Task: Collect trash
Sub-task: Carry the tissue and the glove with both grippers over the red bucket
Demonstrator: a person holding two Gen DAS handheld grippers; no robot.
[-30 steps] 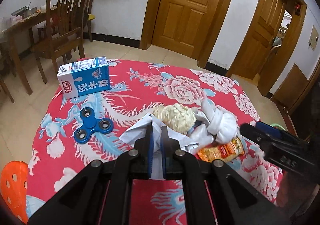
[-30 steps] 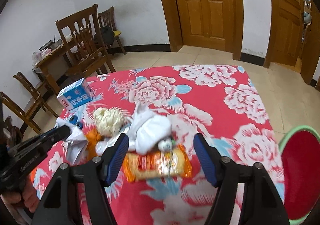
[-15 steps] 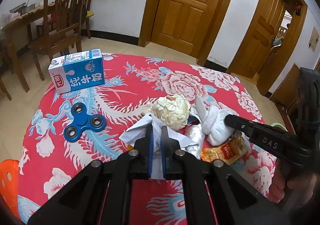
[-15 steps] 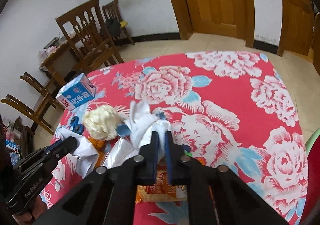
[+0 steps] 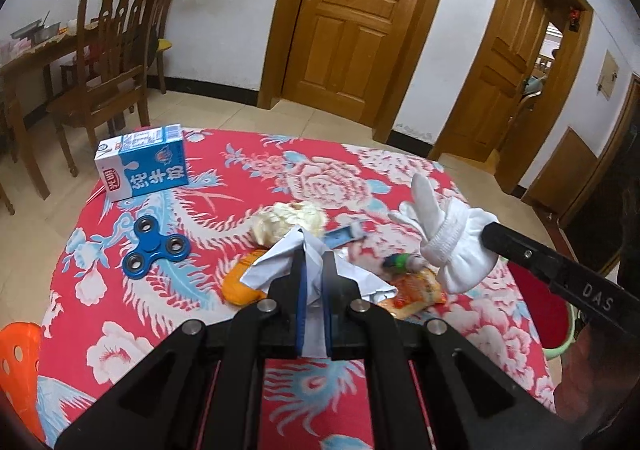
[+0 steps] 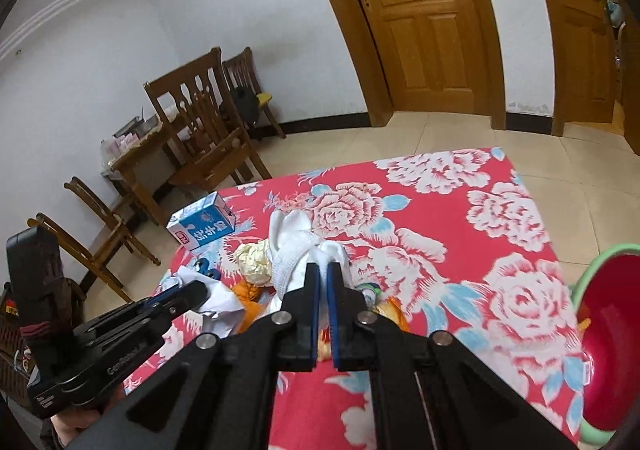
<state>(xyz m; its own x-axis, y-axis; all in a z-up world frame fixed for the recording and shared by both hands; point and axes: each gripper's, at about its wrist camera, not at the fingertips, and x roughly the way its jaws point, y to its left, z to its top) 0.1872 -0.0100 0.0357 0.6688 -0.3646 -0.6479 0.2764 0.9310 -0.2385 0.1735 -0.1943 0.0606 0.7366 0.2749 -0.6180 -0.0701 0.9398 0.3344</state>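
On the red floral tablecloth (image 5: 132,314) lies a heap of trash. My left gripper (image 5: 314,256) is shut on a crumpled white paper (image 5: 280,262) and holds it just above the heap. My right gripper (image 6: 323,270) is shut on a white cloth glove (image 6: 294,246), which hangs lifted off the table (image 5: 452,246). Under them lie a pale crumpled ball (image 5: 288,220), an orange wrapper (image 5: 240,286), an orange snack packet (image 5: 416,288), a small green-capped tube (image 5: 400,262) and a blue strip (image 5: 344,236).
A blue-and-white milk carton (image 5: 144,166) and a blue fidget spinner (image 5: 154,246) sit at the table's left. A red bin with a green rim (image 6: 612,338) stands off the right edge. An orange stool (image 5: 16,362) is at the near left. Wooden chairs (image 5: 112,62) stand behind.
My right gripper closed on the white glove and lifted it off the heap. My left gripper rose a little with the paper, uncovering the orange wrapper.
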